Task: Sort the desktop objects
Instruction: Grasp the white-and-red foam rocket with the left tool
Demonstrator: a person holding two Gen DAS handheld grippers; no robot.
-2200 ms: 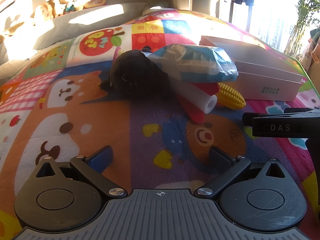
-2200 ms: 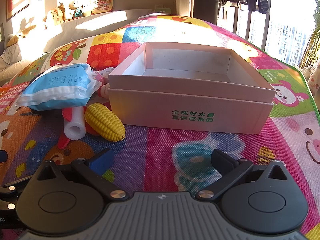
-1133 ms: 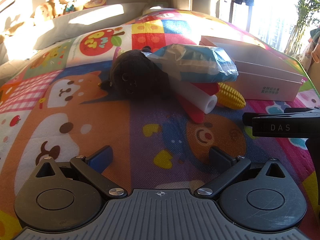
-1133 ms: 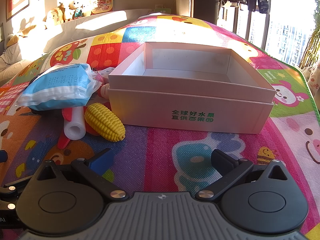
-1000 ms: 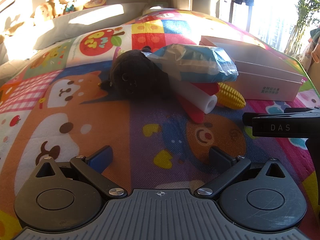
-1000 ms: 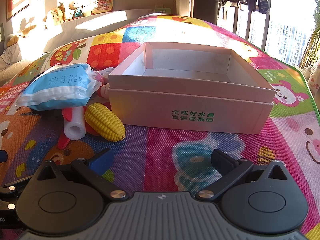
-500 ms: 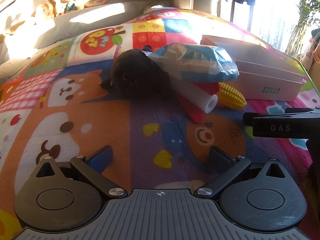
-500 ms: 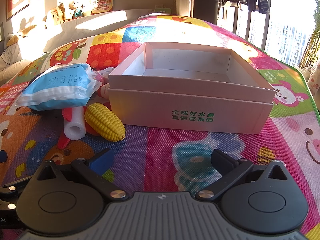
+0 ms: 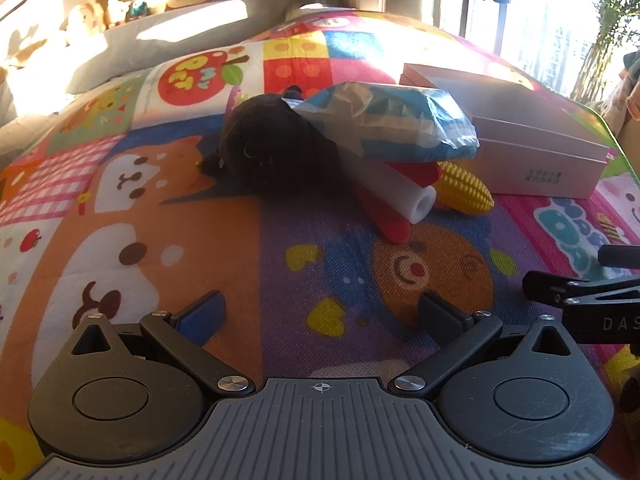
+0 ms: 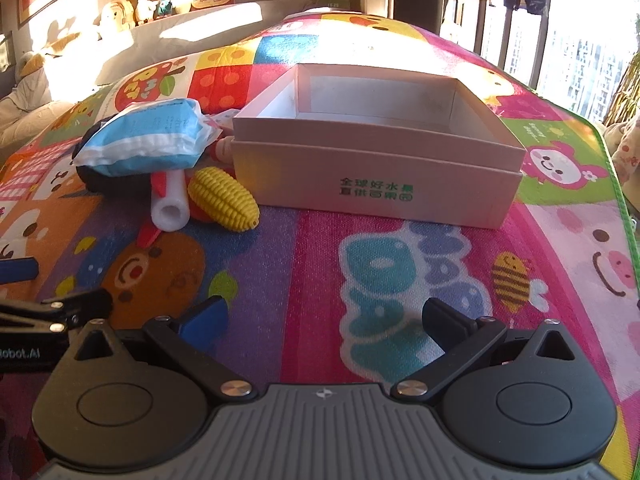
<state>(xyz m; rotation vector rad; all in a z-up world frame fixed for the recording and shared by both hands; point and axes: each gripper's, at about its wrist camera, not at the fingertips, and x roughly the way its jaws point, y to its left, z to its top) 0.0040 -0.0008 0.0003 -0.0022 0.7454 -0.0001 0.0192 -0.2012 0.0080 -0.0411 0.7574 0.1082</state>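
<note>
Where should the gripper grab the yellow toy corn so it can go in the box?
Grip the yellow toy corn across its fat middle, coming down from above. It lies flat on the mat, and its ends taper, so fingers could slip there. The white tube sits close on one side and the box close behind, so the top is the free way in. Both grippers look open.

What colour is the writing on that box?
Green, on the box's pale front wall; clearest in the right wrist view.
</note>
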